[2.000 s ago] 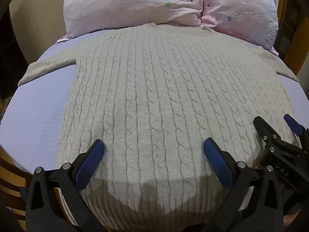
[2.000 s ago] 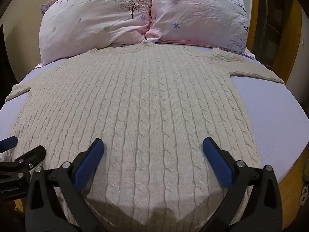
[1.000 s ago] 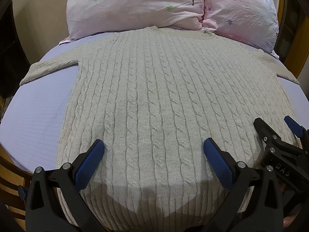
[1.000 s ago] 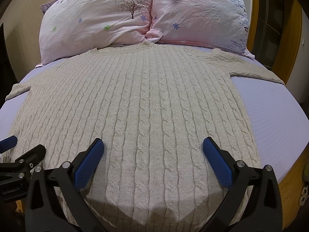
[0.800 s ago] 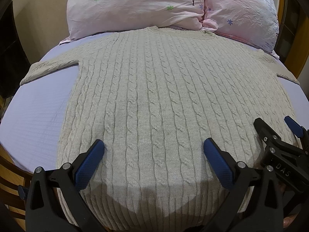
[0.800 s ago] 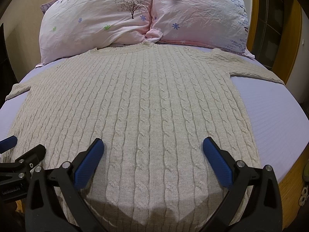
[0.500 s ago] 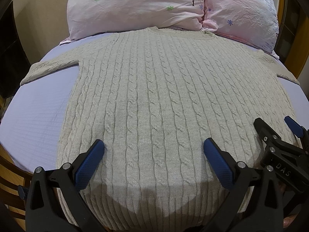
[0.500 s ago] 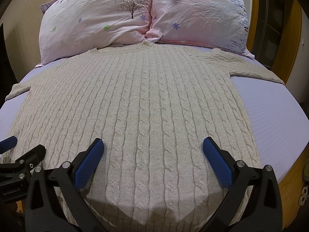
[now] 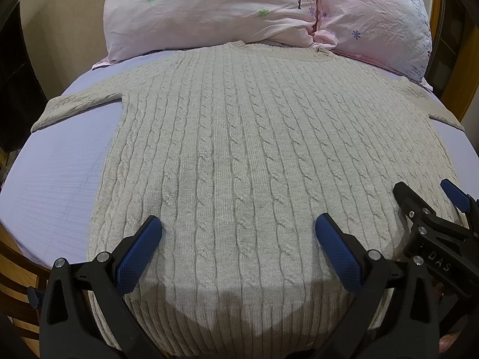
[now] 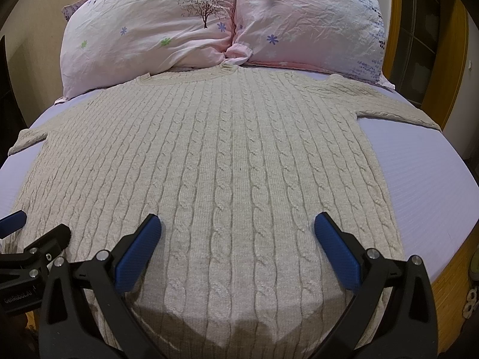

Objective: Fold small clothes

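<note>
A cream cable-knit sweater (image 9: pixel 239 155) lies flat and spread out on the bed, collar toward the pillows, sleeves out to both sides; it also fills the right wrist view (image 10: pixel 227 161). My left gripper (image 9: pixel 238 239) is open and empty, hovering over the hem on the sweater's left half. My right gripper (image 10: pixel 238 239) is open and empty over the hem on the right half. The right gripper also shows in the left wrist view (image 9: pixel 431 200), and the left gripper shows at the left edge of the right wrist view (image 10: pixel 33 230).
The sweater lies on a lavender bedsheet (image 9: pixel 54 185), also seen in the right wrist view (image 10: pixel 425 179). Two pink floral pillows (image 9: pixel 209 12) (image 10: pixel 311 21) lie behind the collar. A wooden bed frame (image 10: pixel 449 272) runs along the right edge.
Both grippers stay open over the hem. The left wrist view has shifted slightly since two seconds ago; almost nothing has changed in the last second.
</note>
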A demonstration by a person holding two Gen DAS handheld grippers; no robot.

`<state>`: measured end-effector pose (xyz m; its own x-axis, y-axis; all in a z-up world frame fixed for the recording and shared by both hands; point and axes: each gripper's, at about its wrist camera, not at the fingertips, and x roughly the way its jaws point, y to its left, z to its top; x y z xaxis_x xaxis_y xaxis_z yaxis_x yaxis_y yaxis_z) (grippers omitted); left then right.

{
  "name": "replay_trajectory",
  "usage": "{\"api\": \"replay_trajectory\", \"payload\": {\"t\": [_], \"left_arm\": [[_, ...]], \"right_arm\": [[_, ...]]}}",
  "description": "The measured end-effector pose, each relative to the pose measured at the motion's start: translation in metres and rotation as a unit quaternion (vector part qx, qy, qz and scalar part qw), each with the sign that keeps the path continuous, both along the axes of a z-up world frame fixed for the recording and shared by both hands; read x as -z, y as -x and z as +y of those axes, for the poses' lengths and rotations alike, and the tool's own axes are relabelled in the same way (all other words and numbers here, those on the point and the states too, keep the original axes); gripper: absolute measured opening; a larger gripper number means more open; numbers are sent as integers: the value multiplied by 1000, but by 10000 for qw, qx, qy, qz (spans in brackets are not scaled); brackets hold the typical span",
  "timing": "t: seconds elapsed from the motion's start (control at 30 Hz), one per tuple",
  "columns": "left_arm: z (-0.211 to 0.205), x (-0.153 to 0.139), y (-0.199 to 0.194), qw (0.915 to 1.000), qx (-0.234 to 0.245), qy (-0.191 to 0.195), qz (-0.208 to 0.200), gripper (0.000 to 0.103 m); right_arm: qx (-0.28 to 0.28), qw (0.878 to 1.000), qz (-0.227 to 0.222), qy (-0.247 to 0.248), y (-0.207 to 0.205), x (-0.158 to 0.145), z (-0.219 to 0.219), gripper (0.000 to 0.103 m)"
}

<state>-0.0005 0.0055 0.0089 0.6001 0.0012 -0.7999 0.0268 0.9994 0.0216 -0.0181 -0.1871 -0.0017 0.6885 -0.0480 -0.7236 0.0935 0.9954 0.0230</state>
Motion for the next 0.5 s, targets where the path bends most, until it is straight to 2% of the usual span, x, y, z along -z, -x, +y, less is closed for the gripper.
{"api": "replay_trajectory", "payload": {"t": [0.13,0.2,0.27,0.33,0.4,0.47,0.5], "left_arm": [[0,2,1,10000,34,-25,-29,102],[-1,4,6,9997,83,-45,-206,102],[1,4,10,9989,230,-61,-407,102],[7,0,5,9987,397,-13,-320,102],[22,-9,-3,9985,348,71,-411,102],[47,-29,-15,9961,159,186,-852,102],[61,-37,-23,9938,110,260,-1072,102]], "right_arm": [[-38,10000,-41,17,0,3,-2,101],[-257,9993,-276,17,5,5,-4,101],[-719,9960,-447,-287,12,0,-18,101],[-774,9919,-632,-783,13,-20,-47,101],[-297,9885,-1082,-1019,11,-52,-95,101],[392,9838,-1370,-1092,-2,-74,-150,101],[727,9808,-1377,-1171,-12,-79,-179,101]]}}
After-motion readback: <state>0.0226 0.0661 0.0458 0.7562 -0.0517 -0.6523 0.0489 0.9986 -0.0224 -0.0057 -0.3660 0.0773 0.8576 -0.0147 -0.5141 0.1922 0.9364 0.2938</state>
